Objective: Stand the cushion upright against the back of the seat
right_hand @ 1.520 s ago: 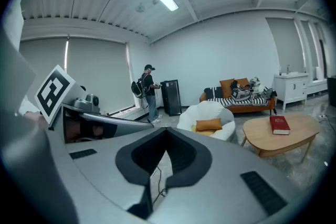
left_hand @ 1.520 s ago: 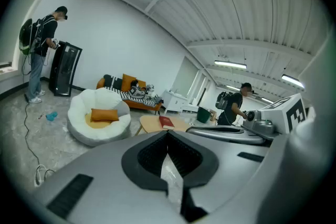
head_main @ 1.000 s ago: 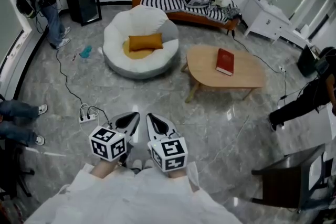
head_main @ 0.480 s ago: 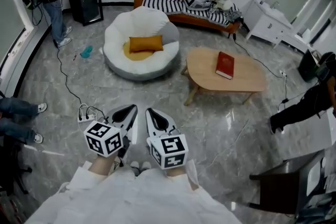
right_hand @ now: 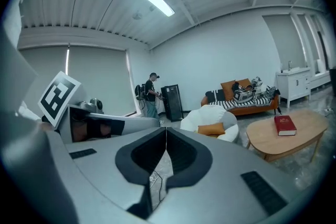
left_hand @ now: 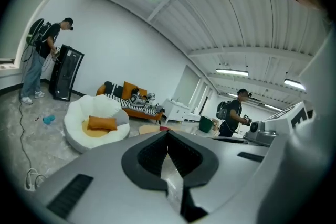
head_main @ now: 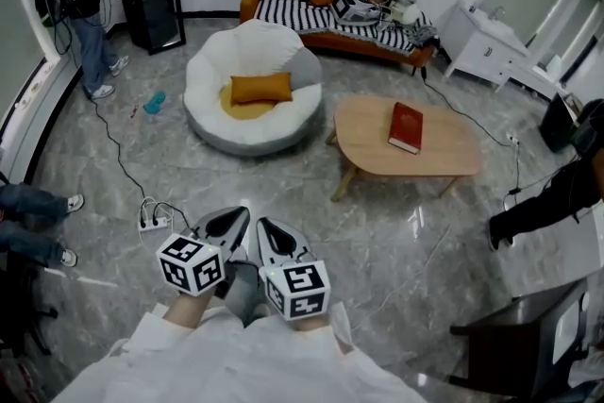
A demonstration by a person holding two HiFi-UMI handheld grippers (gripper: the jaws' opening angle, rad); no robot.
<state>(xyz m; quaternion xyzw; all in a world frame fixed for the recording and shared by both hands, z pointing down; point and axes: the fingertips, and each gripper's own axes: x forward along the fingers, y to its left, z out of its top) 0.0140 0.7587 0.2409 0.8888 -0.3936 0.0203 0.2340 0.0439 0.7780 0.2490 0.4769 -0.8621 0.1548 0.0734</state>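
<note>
An orange cushion [head_main: 260, 88] lies flat on the white beanbag seat [head_main: 213, 71] at the far middle of the room, its long side toward me. Both grippers sit close to my body, far short of the seat. My left gripper [head_main: 242, 213] is shut with nothing in it. Beside it, my right gripper [head_main: 262, 223] is also shut and empty. The left gripper view shows the cushion [left_hand: 102, 123] on the seat [left_hand: 79, 113], left of the closed left gripper [left_hand: 168, 133]. In the right gripper view the cushion [right_hand: 211, 129] and the seat [right_hand: 210, 113] lie right of the closed right gripper [right_hand: 166, 129].
A wooden coffee table [head_main: 444, 151] with a red book [head_main: 406, 127] stands right of the seat. An orange sofa [head_main: 330, 9] lines the back wall. A power strip [head_main: 153, 223] with cables lies on the floor at left. People stand at far left [head_main: 83, 5] and right [head_main: 557, 193].
Both grippers have shifted slightly forward over the floor, still side by side and shut. The person by the black cabinet has stepped a little.
</note>
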